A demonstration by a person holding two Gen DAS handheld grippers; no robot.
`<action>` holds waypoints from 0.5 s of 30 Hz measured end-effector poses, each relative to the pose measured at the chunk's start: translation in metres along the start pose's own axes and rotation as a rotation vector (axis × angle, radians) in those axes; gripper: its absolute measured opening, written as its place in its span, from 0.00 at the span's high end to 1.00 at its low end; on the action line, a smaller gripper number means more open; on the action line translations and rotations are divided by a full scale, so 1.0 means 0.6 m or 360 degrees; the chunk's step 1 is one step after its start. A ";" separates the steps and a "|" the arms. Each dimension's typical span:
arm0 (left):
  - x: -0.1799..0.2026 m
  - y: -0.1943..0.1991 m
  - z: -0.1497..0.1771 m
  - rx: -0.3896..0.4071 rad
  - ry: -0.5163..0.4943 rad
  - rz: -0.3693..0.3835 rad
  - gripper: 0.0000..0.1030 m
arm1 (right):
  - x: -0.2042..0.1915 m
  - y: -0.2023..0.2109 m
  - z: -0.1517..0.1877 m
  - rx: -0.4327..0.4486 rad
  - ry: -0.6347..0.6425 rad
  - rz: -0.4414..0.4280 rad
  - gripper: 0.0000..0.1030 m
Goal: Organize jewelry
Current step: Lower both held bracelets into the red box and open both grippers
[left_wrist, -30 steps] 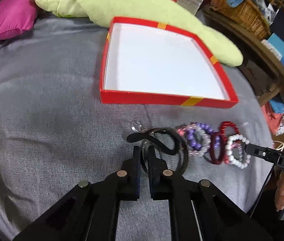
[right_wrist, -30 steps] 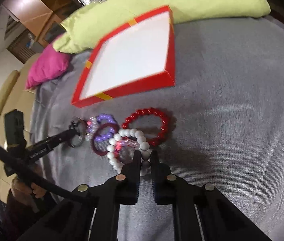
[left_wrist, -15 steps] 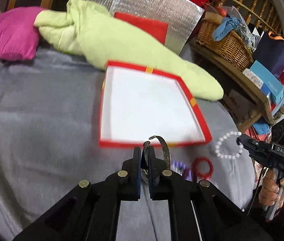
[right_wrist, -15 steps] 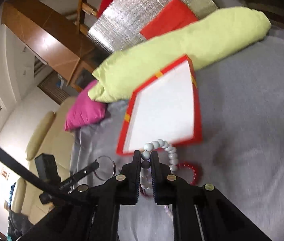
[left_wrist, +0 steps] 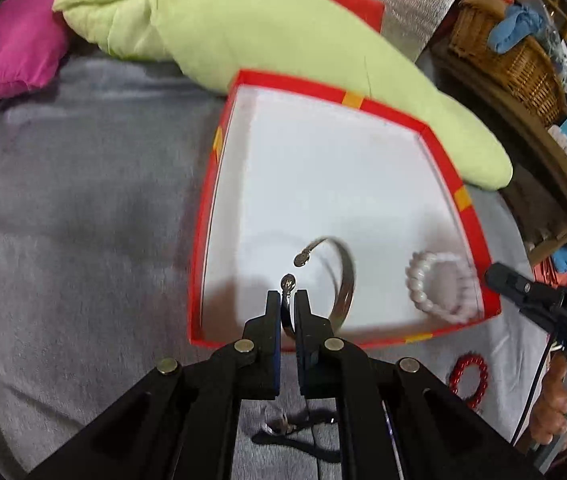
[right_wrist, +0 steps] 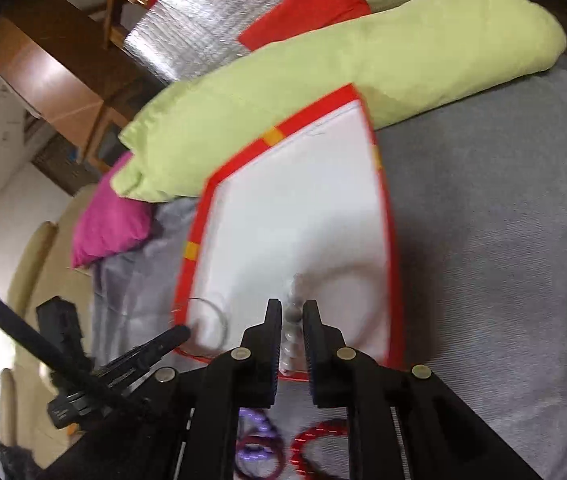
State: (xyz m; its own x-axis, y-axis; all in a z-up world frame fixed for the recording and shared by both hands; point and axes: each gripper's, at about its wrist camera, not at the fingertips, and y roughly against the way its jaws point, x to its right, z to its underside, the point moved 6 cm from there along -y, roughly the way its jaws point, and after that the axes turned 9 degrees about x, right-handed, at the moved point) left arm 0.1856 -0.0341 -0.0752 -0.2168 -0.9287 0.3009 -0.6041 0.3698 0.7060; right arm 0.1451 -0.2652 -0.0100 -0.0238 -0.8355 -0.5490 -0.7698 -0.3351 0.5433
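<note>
A shallow red box (left_wrist: 201, 216) with a white floor lies on the grey blanket; it also shows in the right wrist view (right_wrist: 387, 216). My left gripper (left_wrist: 287, 300) is shut on a silver open bangle (left_wrist: 343, 276) and holds it over the box's near part. My right gripper (right_wrist: 292, 312) is shut on a white bead bracelet (right_wrist: 292, 332) over the box's near right corner; the bracelet also shows in the left wrist view (left_wrist: 439, 286). A red bead bracelet (left_wrist: 469, 374) and a purple one (right_wrist: 257, 436) lie on the blanket in front of the box.
A long lime-green pillow (left_wrist: 283, 28) lies just behind the box, a magenta cushion (left_wrist: 7, 56) at the far left. A wicker basket (left_wrist: 511, 64) sits on a wooden shelf to the right. A small clear ring and a dark band (left_wrist: 291, 428) lie under my left gripper.
Both grippers lifted their pieces off the blanket and carried them forward over the red box. The bangle and the white bracelet now hang above its white floor.
</note>
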 end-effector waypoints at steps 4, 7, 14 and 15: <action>0.005 0.007 0.005 -0.0018 -0.0004 -0.0001 0.94 | 0.017 0.021 -0.012 0.0081 -0.0070 0.0035 0.67; 0.016 0.017 0.009 -0.0019 -0.0052 -0.0001 0.94 | 0.014 0.043 -0.012 0.0125 -0.0046 0.0016 0.67; 0.027 0.029 0.019 -0.0041 -0.0049 -0.0010 0.94 | 0.012 0.099 0.005 0.0156 -0.0045 -0.0005 0.67; 0.028 0.031 0.018 -0.0043 -0.0029 0.0012 0.94 | 0.012 0.106 0.010 0.0156 -0.0040 -0.0007 0.67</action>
State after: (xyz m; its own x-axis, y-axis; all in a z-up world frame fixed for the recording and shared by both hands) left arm 0.1624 -0.0434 -0.0642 -0.2354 -0.9262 0.2946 -0.5817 0.3771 0.7207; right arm 0.0920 -0.2899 0.0170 -0.0355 -0.8226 -0.5675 -0.8287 -0.2932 0.4768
